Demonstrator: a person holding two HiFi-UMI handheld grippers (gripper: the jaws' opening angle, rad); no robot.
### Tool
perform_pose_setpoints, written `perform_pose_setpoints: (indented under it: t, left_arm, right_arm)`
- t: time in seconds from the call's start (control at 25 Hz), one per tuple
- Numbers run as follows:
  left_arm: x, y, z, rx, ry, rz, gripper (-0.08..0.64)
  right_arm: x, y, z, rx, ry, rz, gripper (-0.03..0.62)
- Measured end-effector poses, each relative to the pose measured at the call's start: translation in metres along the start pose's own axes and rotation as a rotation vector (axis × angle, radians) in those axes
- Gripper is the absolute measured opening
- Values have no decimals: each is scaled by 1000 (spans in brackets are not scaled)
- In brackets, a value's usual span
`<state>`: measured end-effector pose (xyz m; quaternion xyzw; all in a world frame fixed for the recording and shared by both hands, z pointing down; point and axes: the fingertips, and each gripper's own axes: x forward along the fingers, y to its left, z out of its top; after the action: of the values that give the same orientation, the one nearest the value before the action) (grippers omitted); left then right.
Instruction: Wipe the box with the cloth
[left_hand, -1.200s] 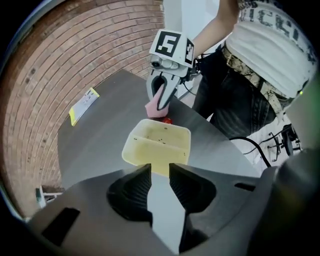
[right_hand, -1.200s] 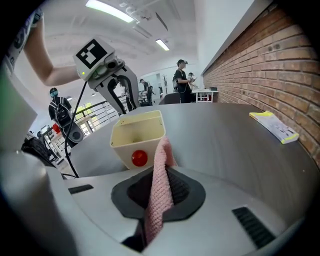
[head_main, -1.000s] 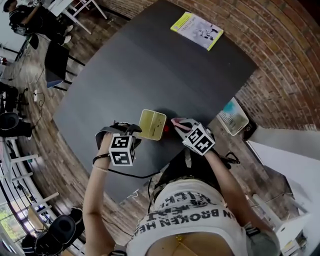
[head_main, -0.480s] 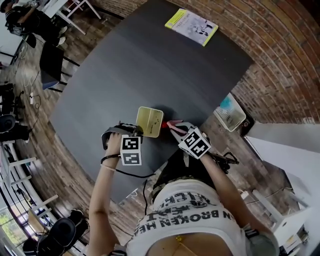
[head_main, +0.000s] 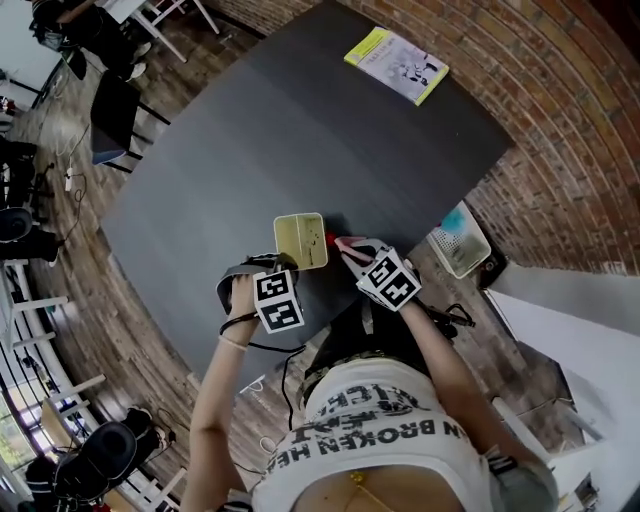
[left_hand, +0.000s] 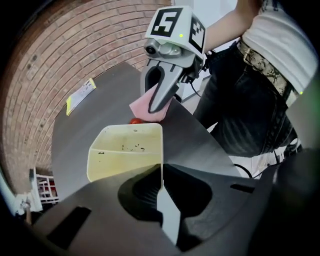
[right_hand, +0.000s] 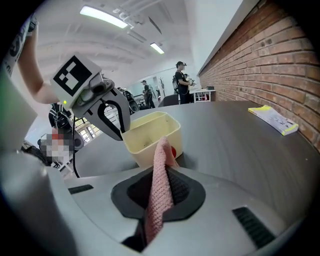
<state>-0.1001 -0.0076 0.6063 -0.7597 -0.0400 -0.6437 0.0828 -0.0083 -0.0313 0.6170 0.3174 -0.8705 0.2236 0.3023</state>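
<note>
So the left gripper (left_hand: 162, 175) had just been closing its fingers (left_hand: 135, 192), and by this point they were clamped on the thin side wall of the box (left_hand: 122, 150), which ran straight down the gap between them. A second earlier that gripper sat off to the box's left with its fingers wide; since then it had slid in to the near corner. The right gripper (right_hand: 161, 175) hadn't budged. It was pinched shut on the cloth (right_hand: 160, 197), a pink waffle-knit thing bunched into a narrow upright fold, with its free end right up by the box's outer wall. I couldn't tell if it was actually touching. The box itself was pale yellow plastic, squarish with rounded corners and thin upright walls, with a few dark specks on its floor. A small red thing (left_hand: 135, 120) sat tucked against its outside by the cloth; no idea what it was. The box sat close to the near edge of the desk (head_main: 300, 130), a matte dark grey top, right in front of the person. Past it, a wide stretch of top ran to a yellow-edged booklet (head_main: 397, 63) at the far corner. A white basket (head_main: 460, 238) stood on the floor just off the desk's right edge.
</note>
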Motion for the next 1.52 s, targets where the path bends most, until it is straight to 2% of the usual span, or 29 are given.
perform_pose_setpoints:
  t: [0.24, 0.36, 0.72, 0.84, 1.32, 1.52]
  left_arm:
    - [2, 3, 17, -155, -33, -18, 18]
    - [3, 4, 22, -198, -51, -27, 17]
    - [7, 7, 25, -223, -87, -53, 17]
    - [9, 8, 25, -228, -85, -61, 17]
    - [9, 8, 23, -219, -78, -63, 17]
    - [8, 9, 21, -241, -75, -53, 17]
  right_arm:
    - [11, -7, 3, -55, 31, 25, 17]
    - [15, -10, 4, -119, 51, 59, 17]
    - [27, -12, 4, -256, 106, 178, 17]
    - [30, -10, 3, -275, 114, 201, 17]
    - [23, 3, 4, -256, 86, 192, 17]
    - [23, 6, 4, -225, 74, 145, 17]
